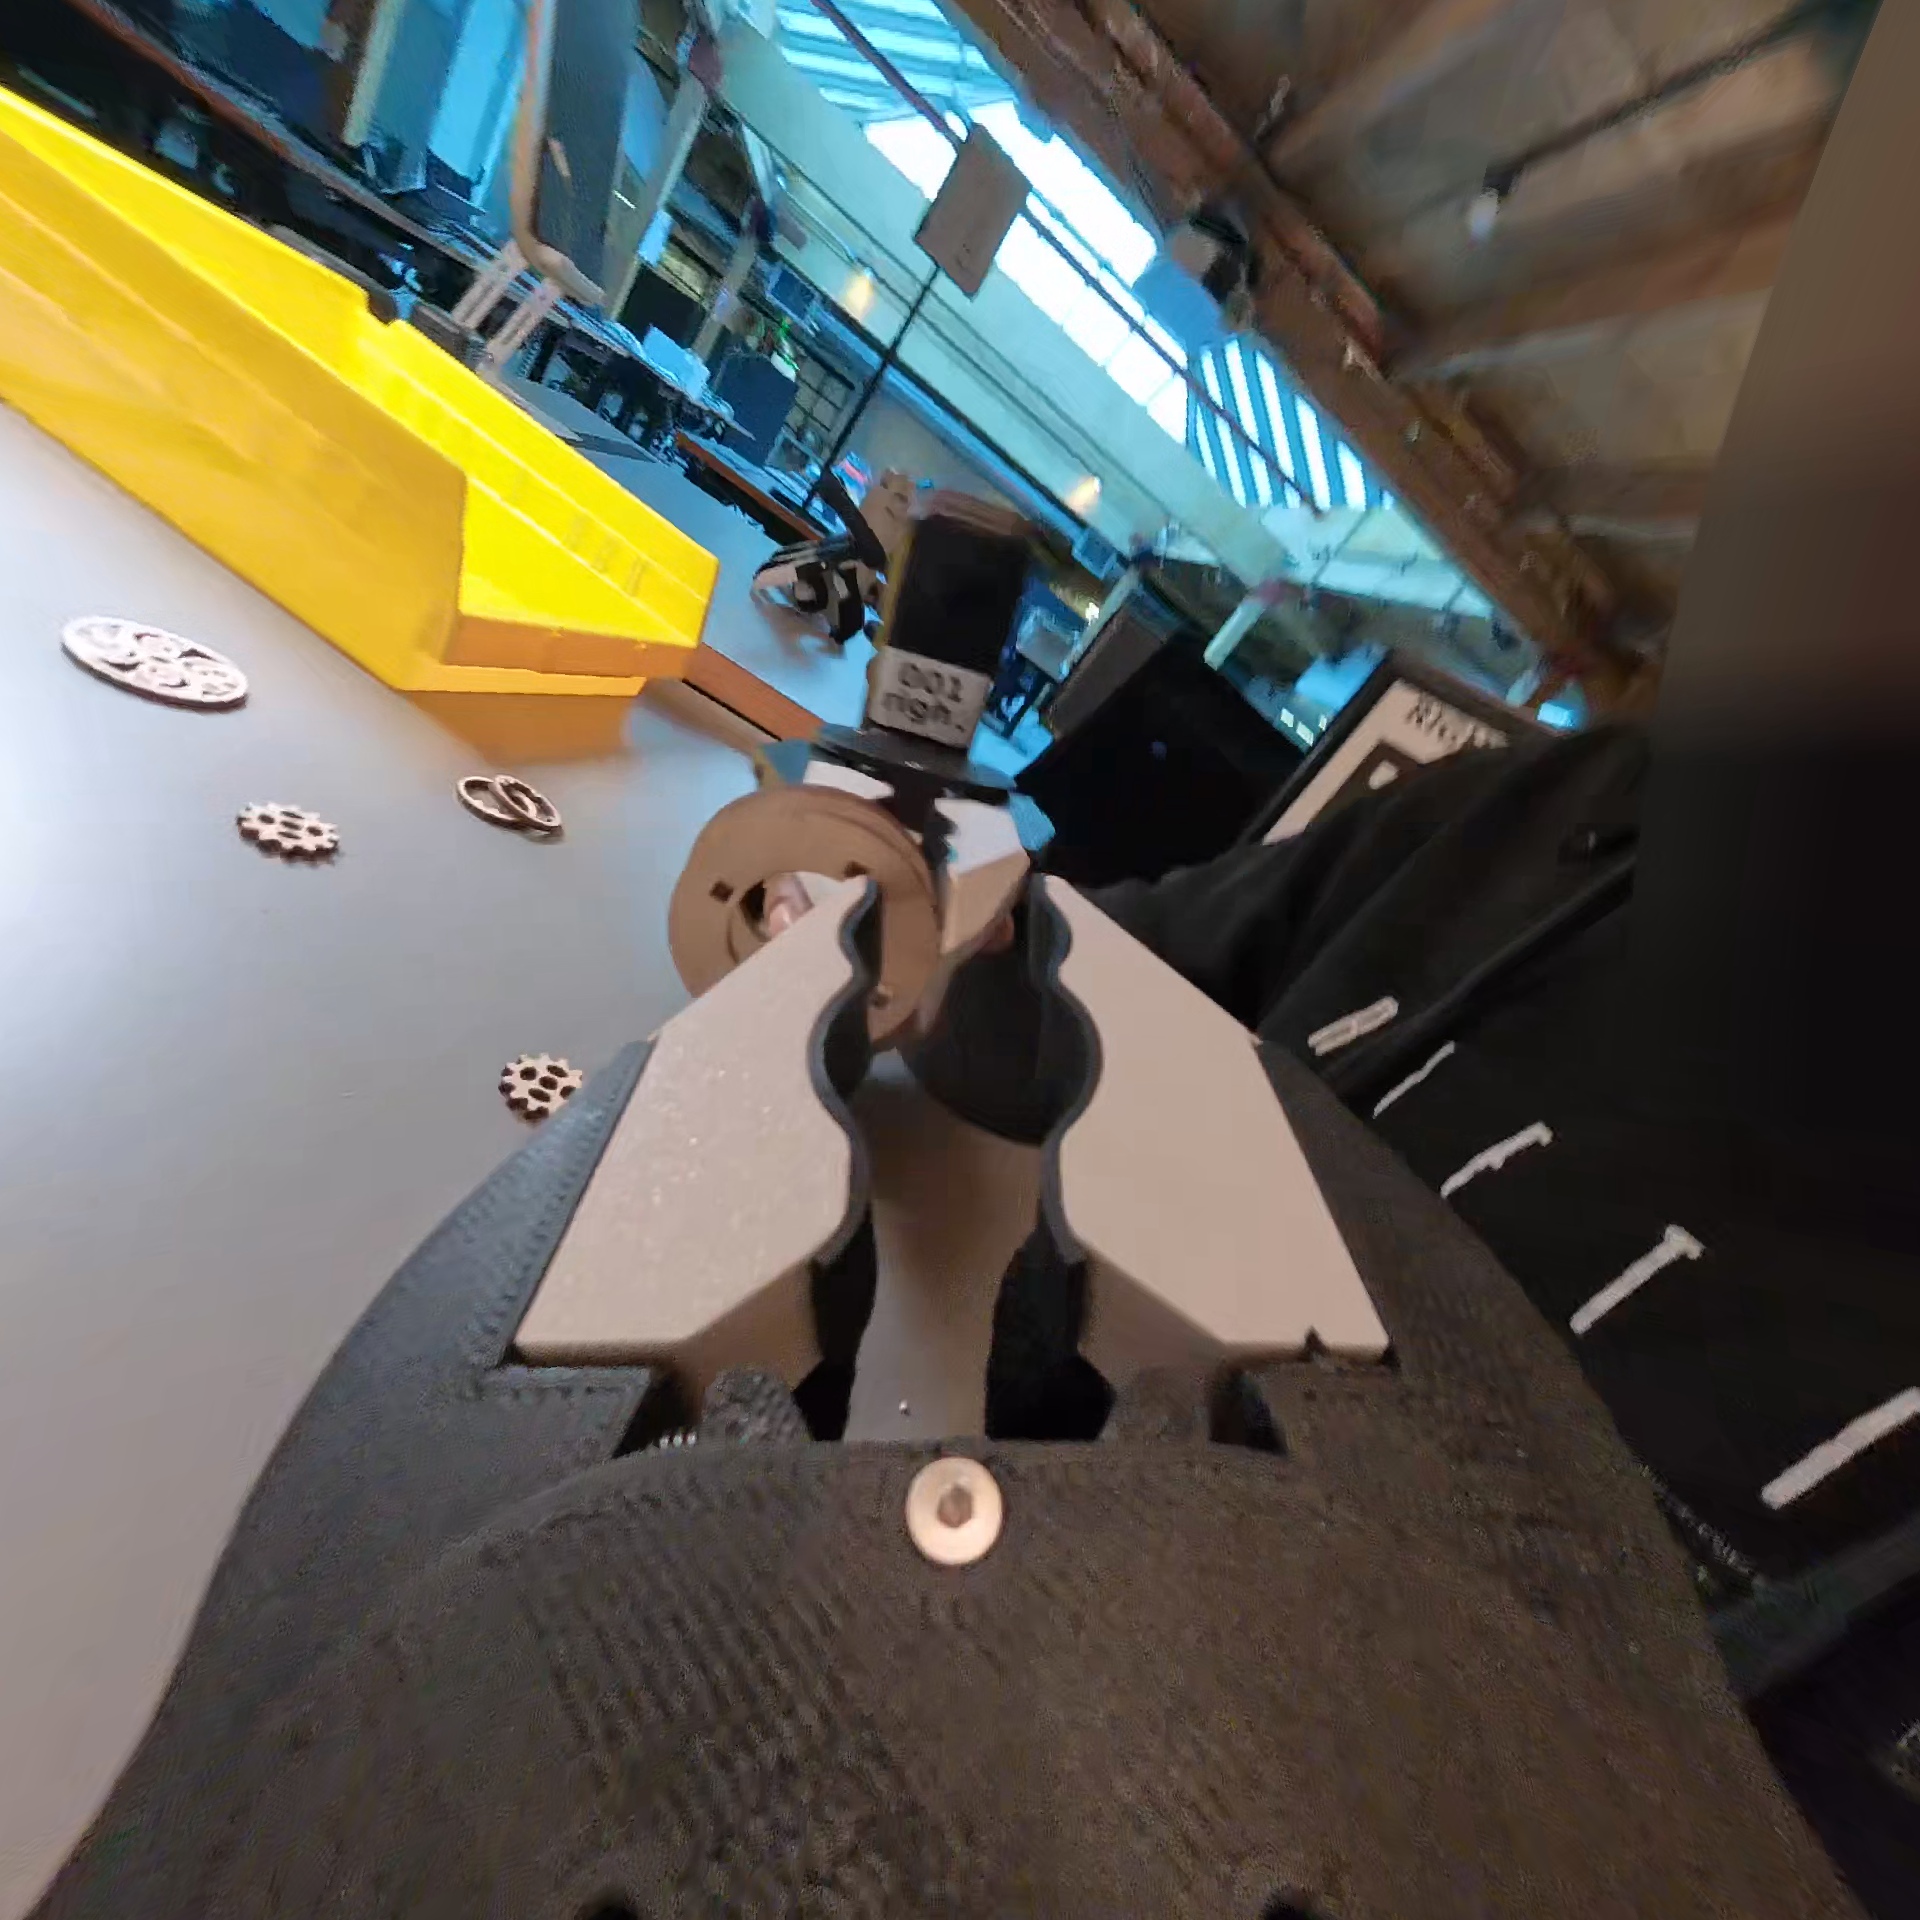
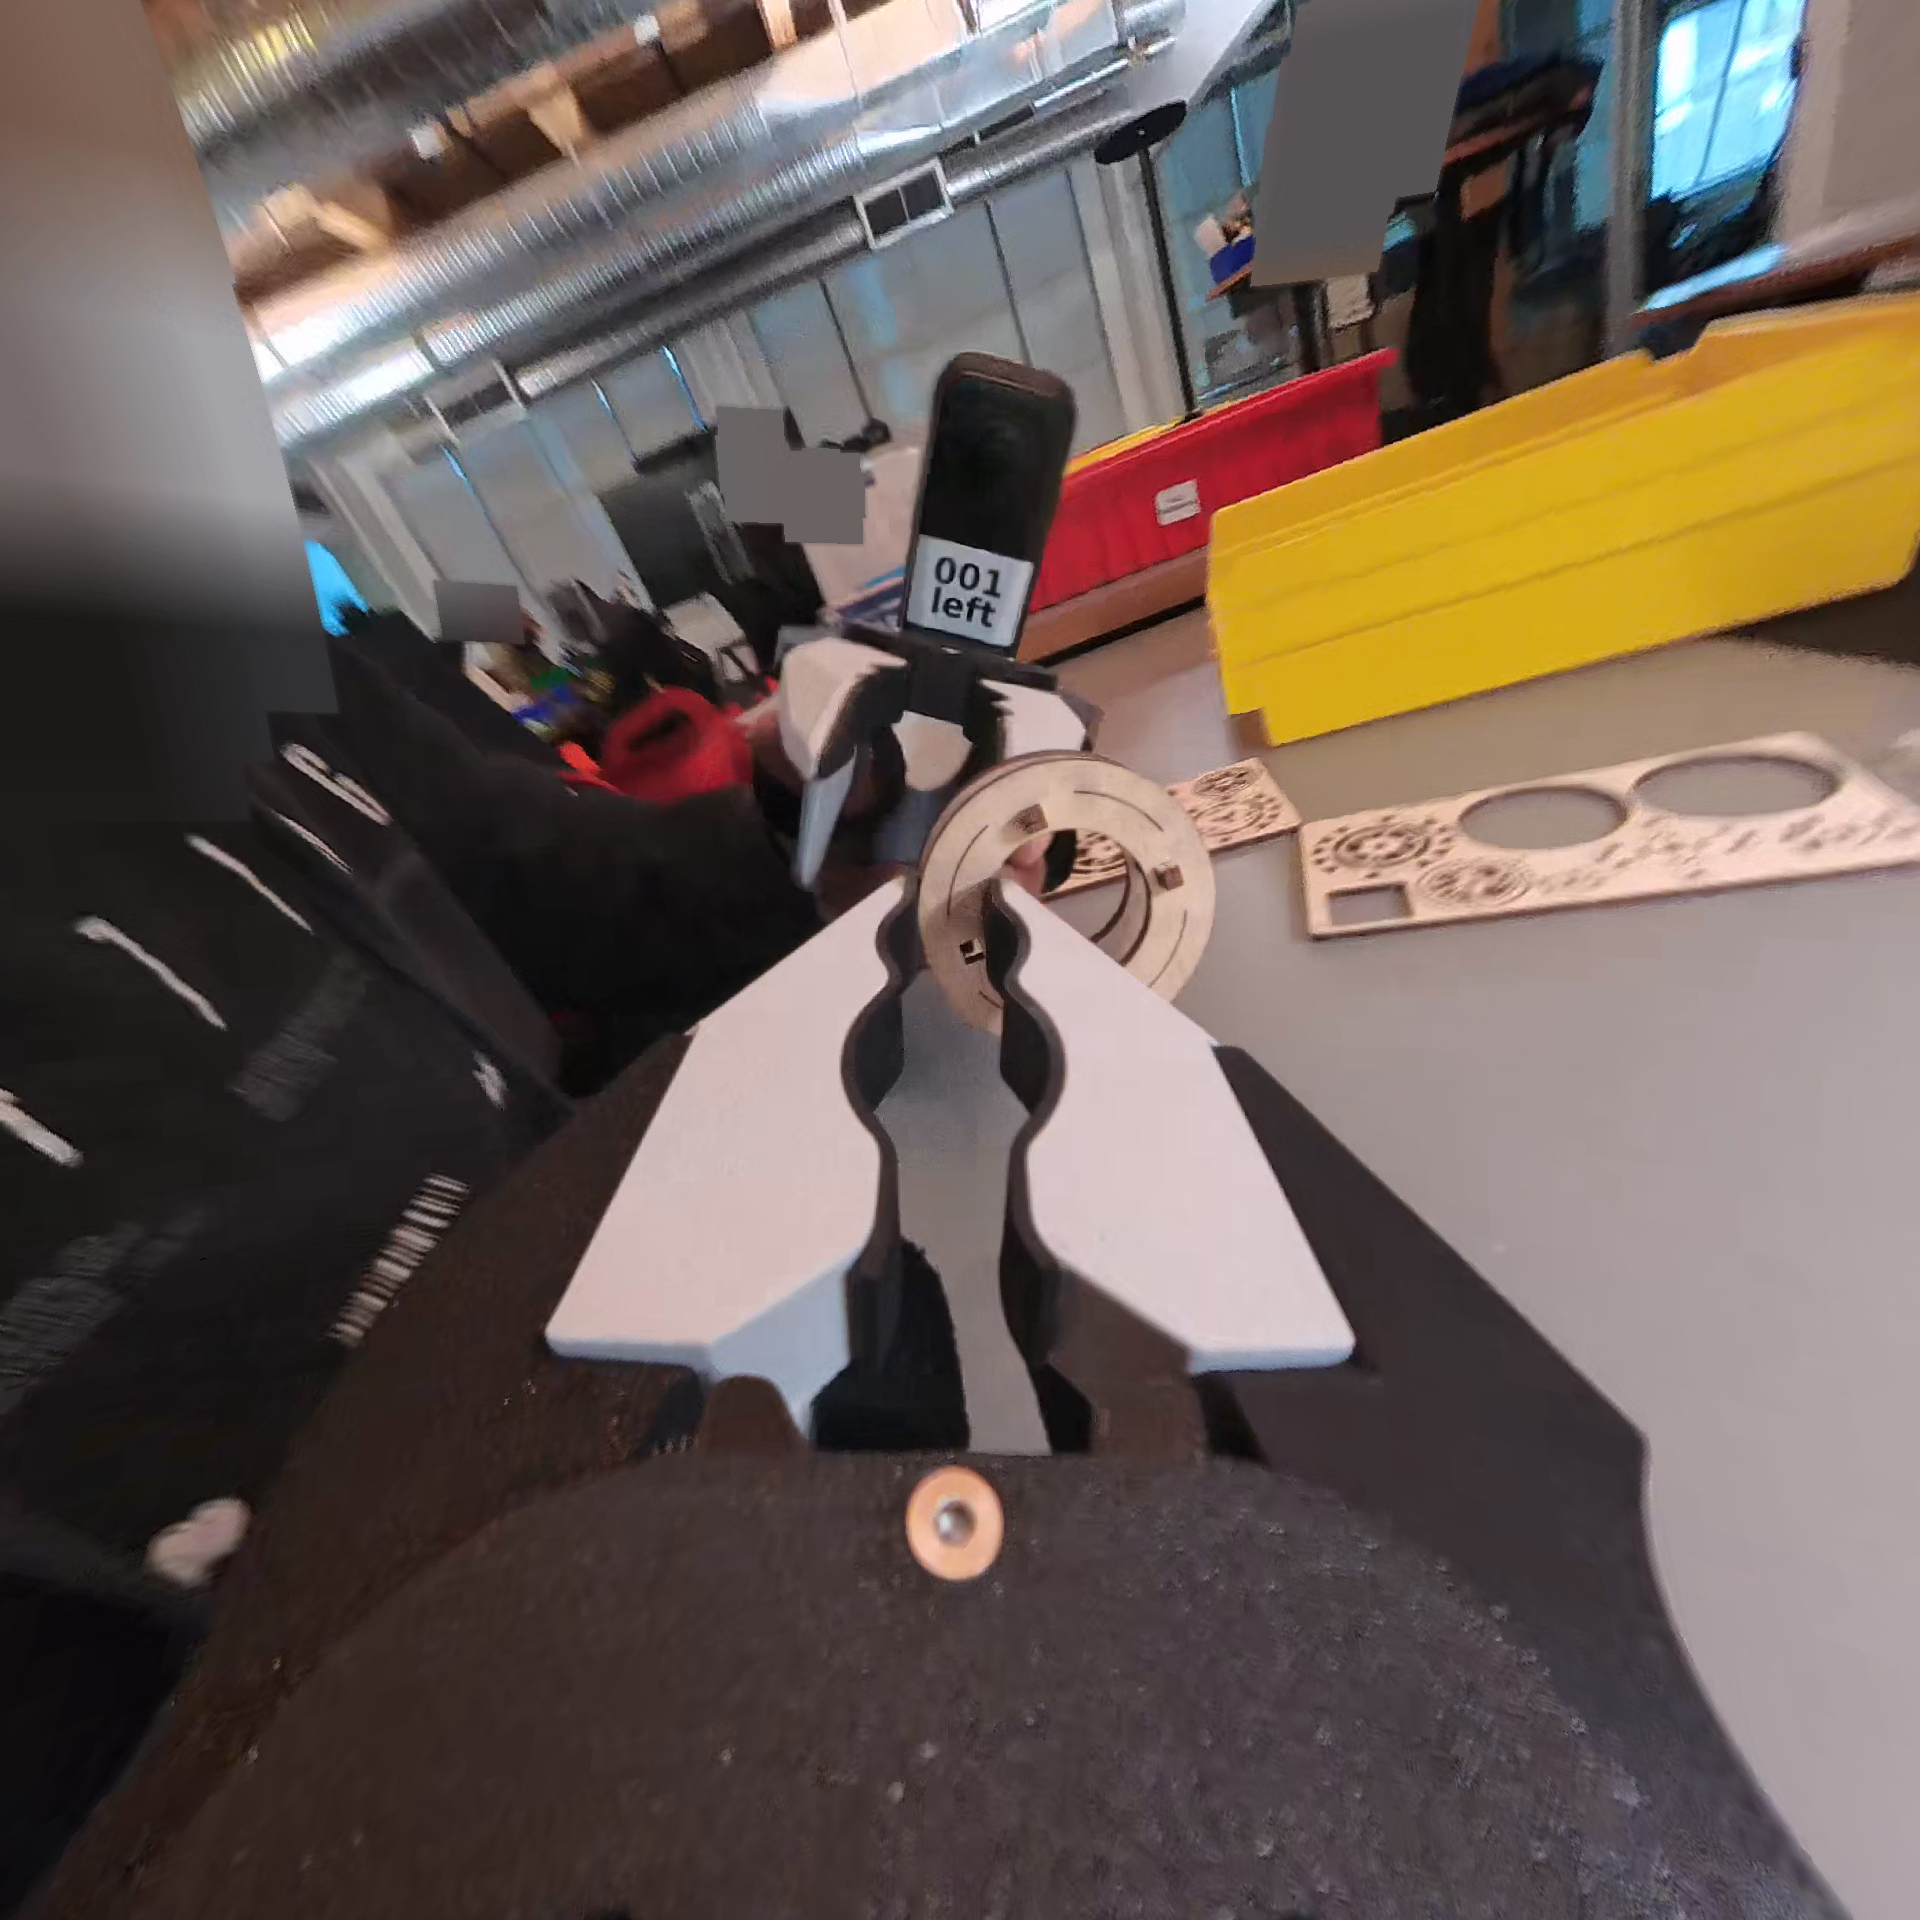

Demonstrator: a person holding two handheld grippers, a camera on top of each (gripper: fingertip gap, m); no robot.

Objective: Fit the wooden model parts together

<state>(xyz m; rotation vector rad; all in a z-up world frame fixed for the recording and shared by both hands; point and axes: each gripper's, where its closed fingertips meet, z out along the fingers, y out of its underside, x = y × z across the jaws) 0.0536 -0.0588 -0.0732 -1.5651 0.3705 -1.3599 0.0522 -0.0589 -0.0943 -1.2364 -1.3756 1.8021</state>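
A round wooden ring assembly (image 2: 1081, 883) with small square pegs is held up above the grey table (image 2: 1455, 1143). My right gripper (image 2: 954, 902) is shut on its left rim. In the left wrist view the same ring (image 1: 769, 883) sits at my left gripper (image 1: 951, 899). Its jaws stand partly apart, with the ring's right rim and a right-gripper finger between them. I see no grip by the left gripper. The two grippers face each other closely. The right gripper's camera block (image 1: 935, 613) shows beyond the ring.
A yellow bin (image 1: 312, 416) stands on the table, also in the right wrist view (image 2: 1558, 551). A patterned disc (image 1: 156, 665), two small gears (image 1: 288, 831) (image 1: 538, 1086) and rings (image 1: 509, 805) lie loose. Cut-out wooden sheets (image 2: 1610, 842) lie flat. A person in black clothing (image 1: 1558, 1039) is close by.
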